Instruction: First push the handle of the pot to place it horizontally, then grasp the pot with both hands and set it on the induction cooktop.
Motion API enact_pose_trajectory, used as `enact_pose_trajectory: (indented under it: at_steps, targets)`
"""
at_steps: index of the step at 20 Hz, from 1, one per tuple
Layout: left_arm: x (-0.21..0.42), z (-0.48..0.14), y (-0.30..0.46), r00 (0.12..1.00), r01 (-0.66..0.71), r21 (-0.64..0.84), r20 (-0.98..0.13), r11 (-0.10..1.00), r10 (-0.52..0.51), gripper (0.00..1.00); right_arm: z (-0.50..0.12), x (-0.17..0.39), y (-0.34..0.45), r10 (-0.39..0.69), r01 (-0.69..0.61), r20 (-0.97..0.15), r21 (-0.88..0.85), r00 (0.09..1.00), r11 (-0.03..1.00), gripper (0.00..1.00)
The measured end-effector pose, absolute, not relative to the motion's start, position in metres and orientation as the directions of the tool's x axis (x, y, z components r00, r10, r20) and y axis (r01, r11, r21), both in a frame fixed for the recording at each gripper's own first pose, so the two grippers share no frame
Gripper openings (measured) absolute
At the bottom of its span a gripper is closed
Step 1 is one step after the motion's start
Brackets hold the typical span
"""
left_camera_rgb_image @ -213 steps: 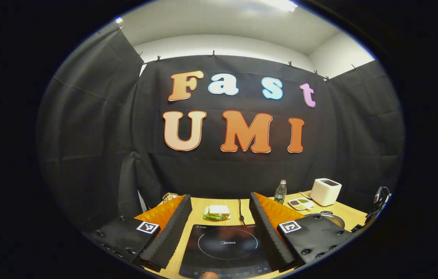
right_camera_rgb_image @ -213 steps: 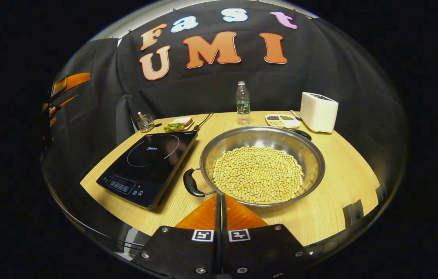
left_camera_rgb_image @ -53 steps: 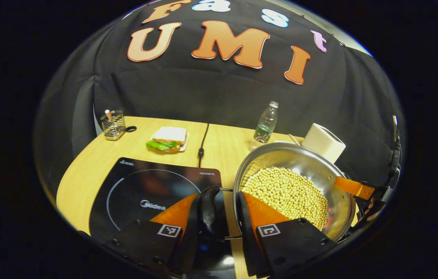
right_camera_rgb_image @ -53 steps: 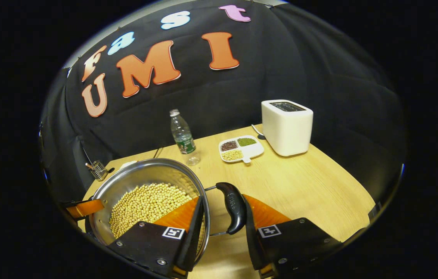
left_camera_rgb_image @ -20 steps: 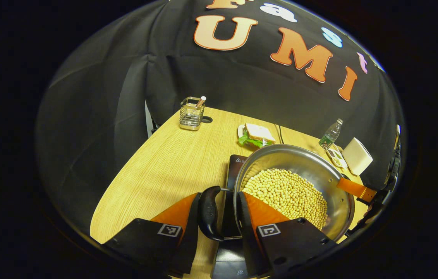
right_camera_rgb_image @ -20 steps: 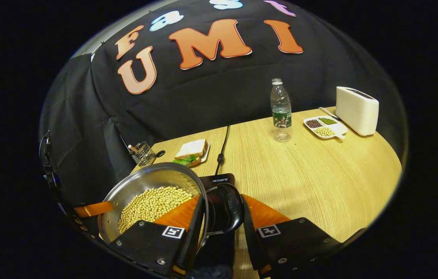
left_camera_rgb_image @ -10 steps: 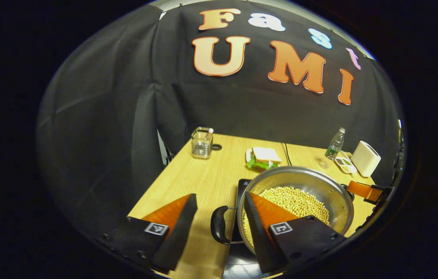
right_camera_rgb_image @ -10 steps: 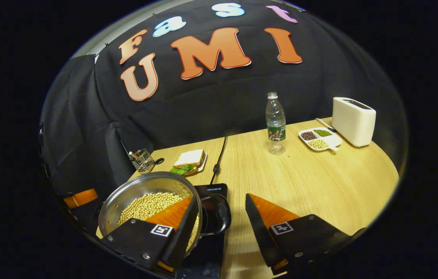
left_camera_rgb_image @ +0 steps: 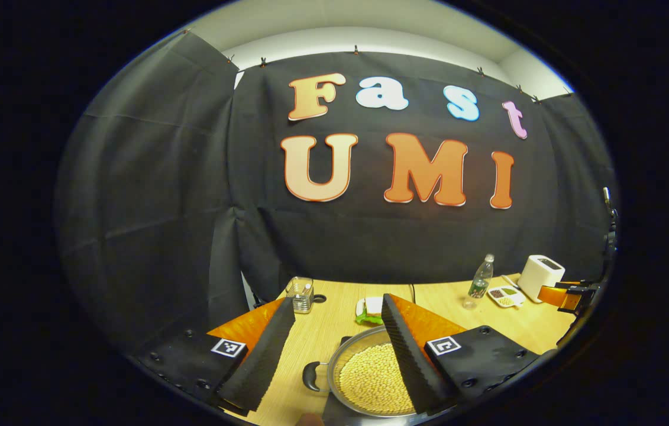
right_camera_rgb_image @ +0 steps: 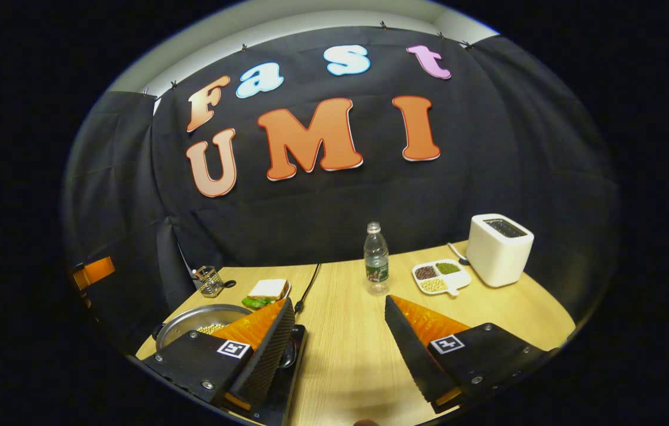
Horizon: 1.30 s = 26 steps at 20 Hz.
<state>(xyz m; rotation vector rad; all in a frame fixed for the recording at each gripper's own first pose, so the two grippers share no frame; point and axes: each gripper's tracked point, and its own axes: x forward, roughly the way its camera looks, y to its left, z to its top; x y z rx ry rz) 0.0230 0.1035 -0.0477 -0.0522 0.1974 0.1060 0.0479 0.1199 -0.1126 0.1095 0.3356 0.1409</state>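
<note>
Bare bench [right_camera_rgb_image: 364, 331] fills the lower middle of the right gripper view, between the spread fingers of the right tongs [right_camera_rgb_image: 340, 343], which hold nothing. Bottle [right_camera_rgb_image: 376, 259], divided dish [right_camera_rgb_image: 440, 277] and toaster [right_camera_rgb_image: 498, 241] stand centre right. Left tongs [left_camera_rgb_image: 331, 349] gape wide, empty. At the bottom centre of the left gripper view the steel pot [left_camera_rgb_image: 369, 378], full of pale beans, sits on the dark induction cooktop [left_camera_rgb_image: 334, 414].

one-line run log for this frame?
stage: released | left gripper: open | right gripper: open | pot: on induction cooktop | beans: inside
</note>
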Motion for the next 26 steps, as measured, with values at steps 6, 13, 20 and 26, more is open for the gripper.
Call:
enact_pose_trajectory:
  at_steps: [6,13,20,26]
  targets:
    - [0.021,0.005,0.078,0.985,-0.116,-0.027,-0.131,0.993,0.111,0.96,-0.038,0.024,0.057,0.1,-0.089,-0.195,0.064,0.976,0.994,0.95]
    - [0.002,0.052,-0.003,0.997,0.016,-0.068,-0.076,0.998,-0.021,0.96,0.014,-0.012,-0.011,0.057,-0.05,-0.106,0.064,0.993,0.997,0.95]
    - [-0.02,0.093,-0.061,0.995,0.098,-0.036,0.028,0.995,-0.097,0.93,0.031,-0.033,-0.056,0.019,-0.015,-0.071,0.067,0.997,0.998,0.95]
    - [-0.028,0.086,-0.078,0.995,0.102,-0.065,0.013,0.993,-0.102,0.94,0.025,-0.039,-0.066,0.03,-0.025,-0.07,0.068,0.997,0.997,0.95]
